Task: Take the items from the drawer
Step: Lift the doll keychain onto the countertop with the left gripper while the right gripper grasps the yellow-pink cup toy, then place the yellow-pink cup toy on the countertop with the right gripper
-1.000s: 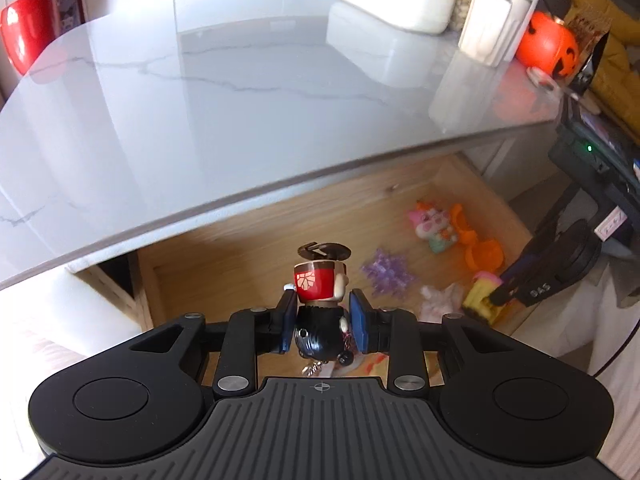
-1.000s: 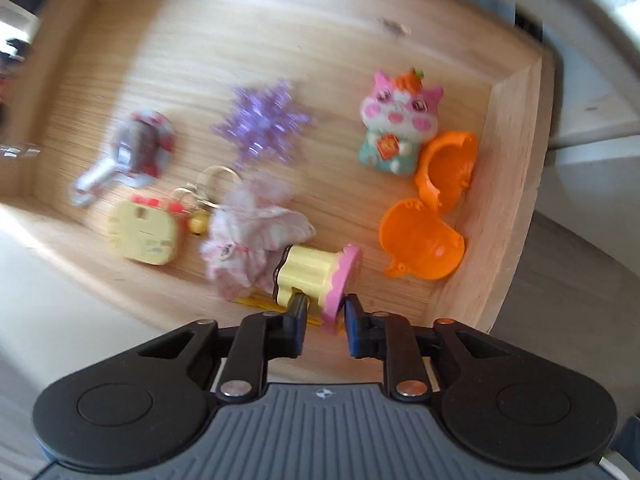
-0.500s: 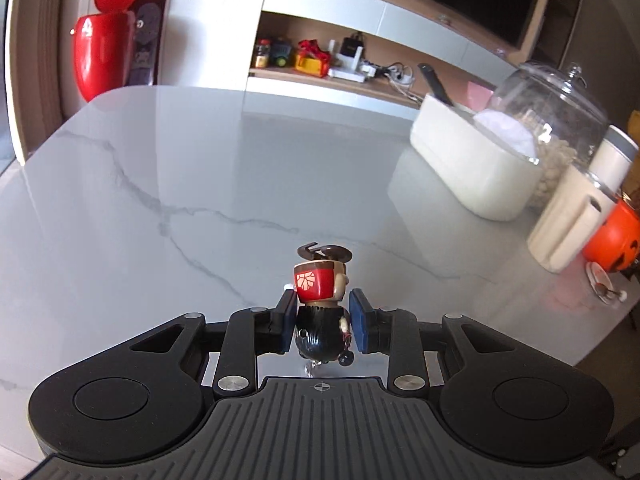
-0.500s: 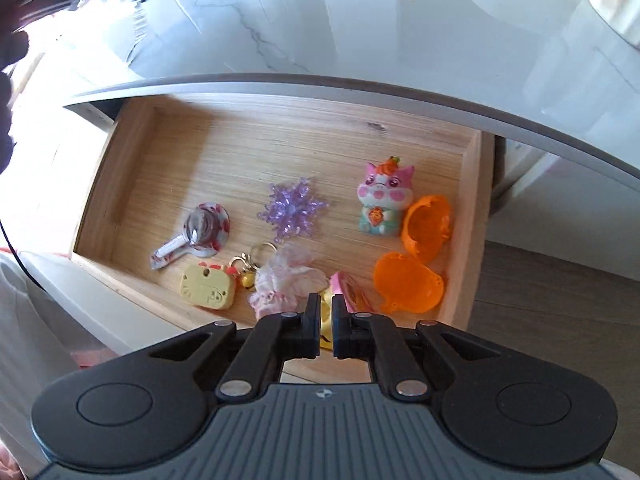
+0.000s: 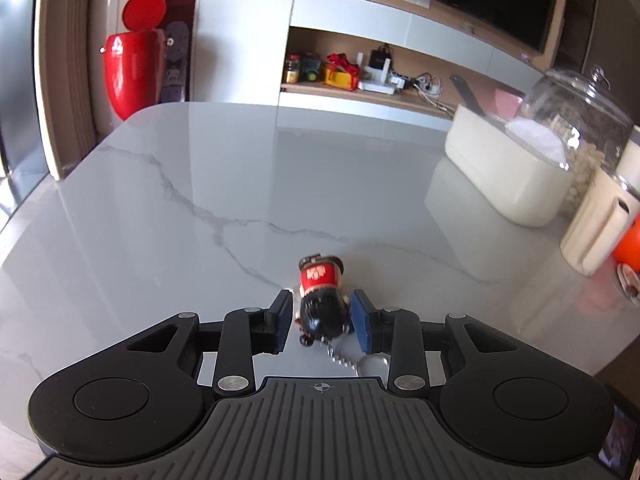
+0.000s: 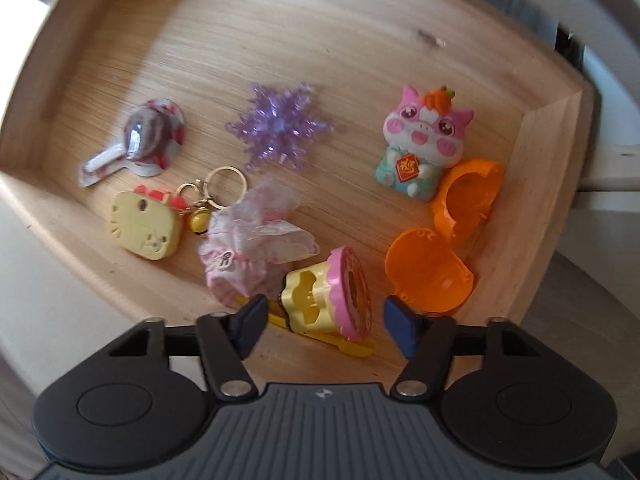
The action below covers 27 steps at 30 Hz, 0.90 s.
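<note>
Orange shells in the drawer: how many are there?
2. One orange shell leans by the right wall, beside the pink cat toy; the other lies just below it.

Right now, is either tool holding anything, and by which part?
Neither. The left tool is opening around the figurine, pads clear of its black body. The right tool is opening over the yellow-pink toy, not gripping.
</note>
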Each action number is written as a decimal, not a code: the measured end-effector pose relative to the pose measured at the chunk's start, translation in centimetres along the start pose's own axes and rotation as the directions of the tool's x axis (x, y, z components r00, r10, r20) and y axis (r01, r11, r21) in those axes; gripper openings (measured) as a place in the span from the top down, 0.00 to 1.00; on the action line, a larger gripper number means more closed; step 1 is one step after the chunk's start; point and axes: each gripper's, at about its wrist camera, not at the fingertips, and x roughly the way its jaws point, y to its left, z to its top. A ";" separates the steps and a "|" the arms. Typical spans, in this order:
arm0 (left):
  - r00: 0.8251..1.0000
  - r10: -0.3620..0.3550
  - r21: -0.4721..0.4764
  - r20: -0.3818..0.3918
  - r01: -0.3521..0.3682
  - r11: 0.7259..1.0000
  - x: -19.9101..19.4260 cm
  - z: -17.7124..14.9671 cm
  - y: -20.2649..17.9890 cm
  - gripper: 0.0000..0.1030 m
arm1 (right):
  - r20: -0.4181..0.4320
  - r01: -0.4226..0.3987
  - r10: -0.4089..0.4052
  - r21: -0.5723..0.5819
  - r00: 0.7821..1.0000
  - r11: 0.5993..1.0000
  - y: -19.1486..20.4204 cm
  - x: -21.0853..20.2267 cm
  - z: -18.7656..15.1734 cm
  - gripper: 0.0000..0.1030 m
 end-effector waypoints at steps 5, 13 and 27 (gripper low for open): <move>0.998 -0.019 0.104 -0.056 0.025 0.994 -1.1 -2.7 -1.1 0.66 | 0.037 0.031 -0.030 -0.040 0.999 0.999 0.4 -0.7 -0.4 0.55; 0.997 -0.009 0.118 -0.077 0.018 0.993 -2.3 -4.1 -0.2 0.66 | 0.297 -0.051 0.081 -0.108 0.952 0.993 1.8 -11.7 -3.3 0.56; 0.997 -0.035 0.133 -0.076 0.045 0.990 -2.9 -3.9 0.0 0.66 | 0.658 0.108 -0.119 0.057 0.744 0.992 0.4 -18.7 6.8 0.58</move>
